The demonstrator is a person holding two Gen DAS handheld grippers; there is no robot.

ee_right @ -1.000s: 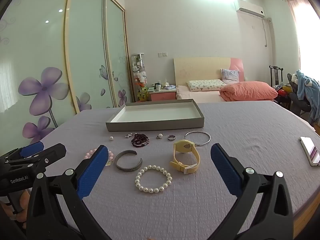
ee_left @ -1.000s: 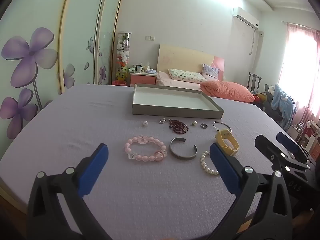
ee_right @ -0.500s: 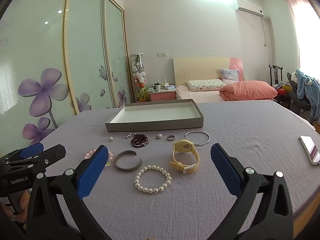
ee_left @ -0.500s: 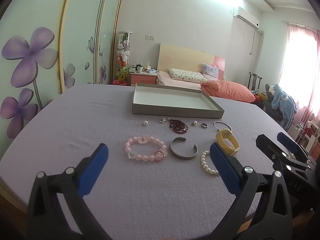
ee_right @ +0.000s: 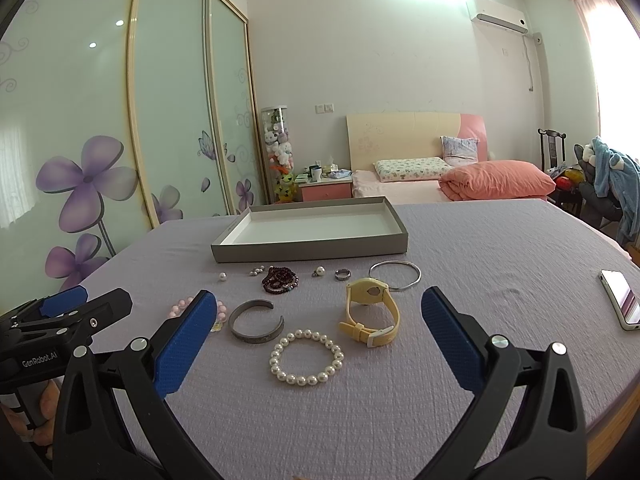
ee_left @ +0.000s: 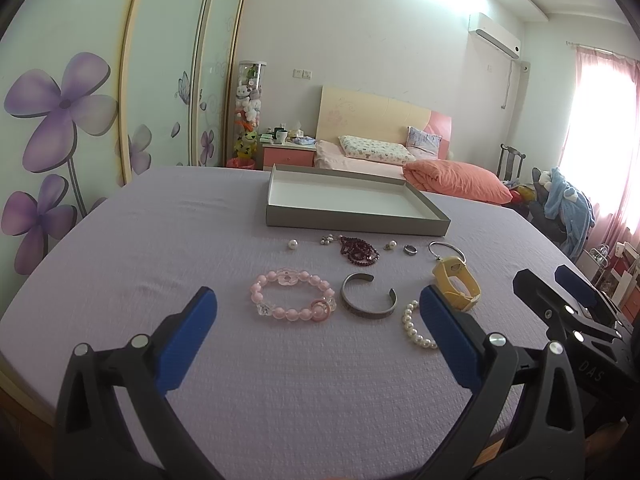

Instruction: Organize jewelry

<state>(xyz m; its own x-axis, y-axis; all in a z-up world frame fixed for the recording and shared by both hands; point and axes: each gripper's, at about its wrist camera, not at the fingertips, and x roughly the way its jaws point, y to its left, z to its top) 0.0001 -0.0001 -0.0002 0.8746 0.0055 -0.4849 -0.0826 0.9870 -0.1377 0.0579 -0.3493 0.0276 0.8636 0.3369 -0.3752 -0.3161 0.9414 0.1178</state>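
From the left wrist, the left claw [ee_left: 316, 312] was spread wide and empty above the lilac worktop [ee_left: 120, 260]. Beyond it lay a pink bead bracelet [ee_left: 292, 296], a grey cuff bangle [ee_left: 368, 300] and a yellow watch [ee_left: 456, 282], with the empty grey tray [ee_left: 352, 220] behind them.

From the right wrist, the right claw [ee_right: 318, 320] also stood apart, holding nothing. A pearl bracelet [ee_right: 306, 357] lay between its fingers, with a phone [ee_right: 620, 304] near the worktop's right edge.
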